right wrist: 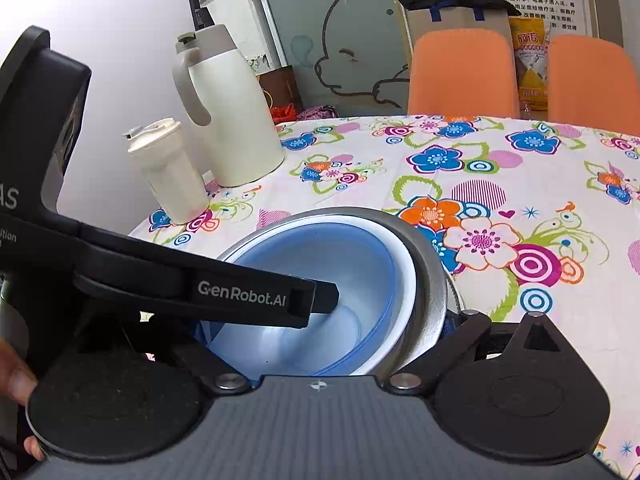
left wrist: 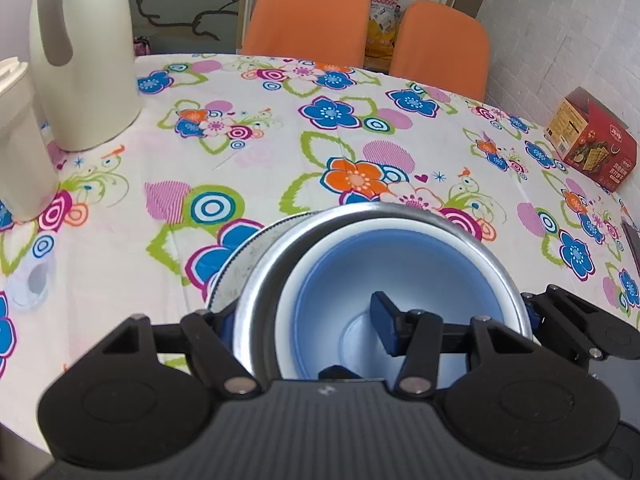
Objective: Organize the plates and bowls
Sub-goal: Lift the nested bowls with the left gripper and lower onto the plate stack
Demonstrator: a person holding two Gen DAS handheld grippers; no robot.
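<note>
Black plastic, left gripper (left wrist: 308,320): spread wide across the stack's near rim, one finger inside the blue bowl, the other outside by the plate; nothing pinched.
Right gripper (right wrist: 320,336): fingertips hidden behind the bowls and the left unit; cannot tell if spread or pressed together.
Blue bowl (left wrist: 384,272): nested inside the white bowl (left wrist: 316,264), innermost, presumably for compact stacking.
Steel bowl (left wrist: 400,214): holds both, outermost.
Patterned plate (left wrist: 244,268): beneath the steel bowl, edge showing at left.
Tabletop (left wrist: 120,280): floral cloth; stack sits at the near edge.
Periphery: cream jug (right wrist: 232,120), cream bottle (right wrist: 168,172), red box (left wrist: 592,140), well apart.
Judgement: nesting appears done.
</note>
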